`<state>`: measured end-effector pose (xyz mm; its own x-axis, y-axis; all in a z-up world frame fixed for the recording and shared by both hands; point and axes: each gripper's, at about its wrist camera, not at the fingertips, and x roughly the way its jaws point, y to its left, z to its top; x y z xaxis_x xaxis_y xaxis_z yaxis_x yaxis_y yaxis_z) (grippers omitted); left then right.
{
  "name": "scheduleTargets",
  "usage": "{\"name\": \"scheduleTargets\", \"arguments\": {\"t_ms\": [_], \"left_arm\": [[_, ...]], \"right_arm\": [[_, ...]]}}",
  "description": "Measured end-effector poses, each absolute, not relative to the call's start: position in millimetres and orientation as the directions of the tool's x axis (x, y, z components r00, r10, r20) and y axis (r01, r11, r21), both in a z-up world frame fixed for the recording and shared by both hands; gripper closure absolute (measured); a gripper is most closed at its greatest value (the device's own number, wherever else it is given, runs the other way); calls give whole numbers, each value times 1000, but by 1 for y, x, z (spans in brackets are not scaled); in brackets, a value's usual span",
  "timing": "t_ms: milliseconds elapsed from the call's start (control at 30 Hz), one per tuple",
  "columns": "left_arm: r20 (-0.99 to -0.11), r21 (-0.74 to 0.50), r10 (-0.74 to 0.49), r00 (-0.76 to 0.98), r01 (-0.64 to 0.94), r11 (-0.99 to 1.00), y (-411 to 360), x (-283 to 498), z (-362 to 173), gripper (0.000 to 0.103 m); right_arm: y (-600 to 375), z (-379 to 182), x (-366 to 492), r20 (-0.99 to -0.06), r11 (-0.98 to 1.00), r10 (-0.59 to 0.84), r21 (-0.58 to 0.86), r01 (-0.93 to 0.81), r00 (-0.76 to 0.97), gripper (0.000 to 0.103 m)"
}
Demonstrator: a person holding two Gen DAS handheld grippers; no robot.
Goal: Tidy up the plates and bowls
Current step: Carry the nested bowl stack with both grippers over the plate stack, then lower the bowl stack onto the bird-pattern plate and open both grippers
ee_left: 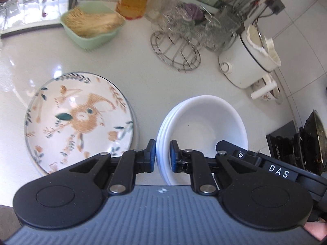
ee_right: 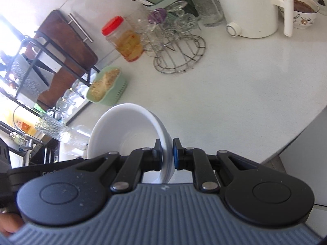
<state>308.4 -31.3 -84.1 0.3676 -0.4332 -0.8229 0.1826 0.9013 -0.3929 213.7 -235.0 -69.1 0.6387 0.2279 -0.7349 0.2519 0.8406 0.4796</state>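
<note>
A stack of white bowls (ee_left: 204,120) is held by both grippers above the white counter (ee_left: 143,77). My left gripper (ee_left: 163,155) is shut on the stack's near-left rim. The other gripper's body (ee_left: 265,163) shows at the stack's right side. In the right wrist view my right gripper (ee_right: 167,155) is shut on the stack of bowls (ee_right: 126,126), one finger inside and one outside the wall. A plate with a rabbit and leaf pattern (ee_left: 79,120) lies on the counter to the left of the bowls.
A green basket of noodles (ee_left: 92,24), a jar (ee_left: 132,0), a wire rack with glassware (ee_left: 177,47) and a white pot (ee_left: 247,61) stand at the back. A patterned bowl (ee_right: 302,12) sits by the pot. A dark stove (ee_left: 296,143) is at the right.
</note>
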Motion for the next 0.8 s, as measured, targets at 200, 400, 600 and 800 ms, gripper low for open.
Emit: {"name": "scheduleTargets", "arguments": {"t_ms": [200, 400, 600, 800], "left_arm": [[-813, -406, -432, 391, 152, 901, 4, 318, -80, 86], [-823, -393, -406, 396, 118, 912, 40, 329, -85, 86], [-823, -420, -407, 396, 57, 906, 79, 346, -103, 86], [-824, -433, -407, 395, 25, 901, 98, 359, -117, 86]], "right_arm": [[-202, -67, 225, -727, 839, 251, 493, 231, 640, 89], [-170, -77, 244, -727, 837, 295, 509, 199, 620, 89], [-141, -92, 271, -744, 852, 332, 500, 154, 580, 89], [-123, -102, 291, -765, 878, 330, 464, 118, 553, 89]]}}
